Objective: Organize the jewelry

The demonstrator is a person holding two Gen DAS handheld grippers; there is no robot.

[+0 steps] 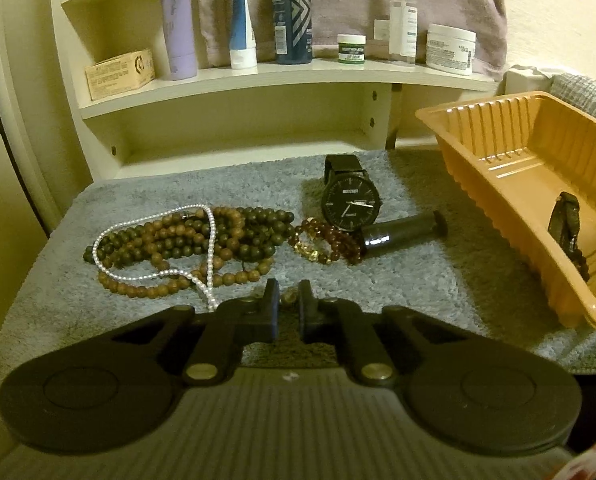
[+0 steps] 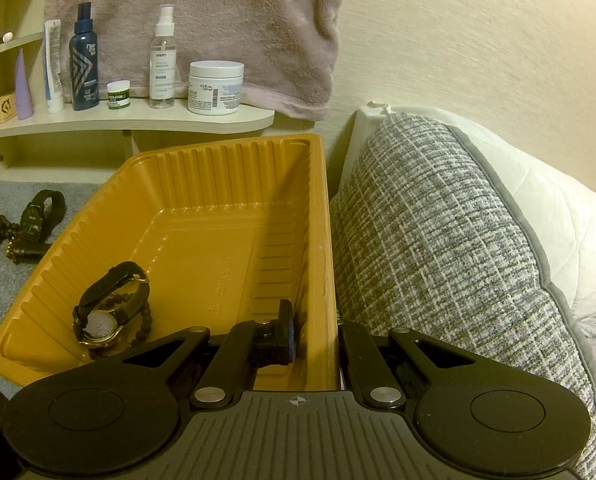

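On a grey mat (image 1: 177, 188) lie wooden bead necklaces (image 1: 201, 236), a white pearl strand (image 1: 209, 236), an amber bead bracelet (image 1: 326, 242), a black watch (image 1: 350, 200) and a dark cylinder (image 1: 402, 234). My left gripper (image 1: 287, 300) is nearly shut on a brown bead at the near end of the pile. An orange tray (image 2: 233, 184) holds a gold-cased watch (image 2: 101, 320) and dark beads (image 2: 143, 320). My right gripper (image 2: 314, 328) is shut on the tray's right wall, one finger (image 2: 283, 328) inside, the other hidden outside.
A cream shelf (image 1: 281, 74) behind the mat carries bottles, tubes and jars. A mauve towel (image 2: 201, 20) hangs on the wall. A grey woven cushion (image 2: 438, 240) and a white pillow (image 2: 538, 208) press against the tray's right side.
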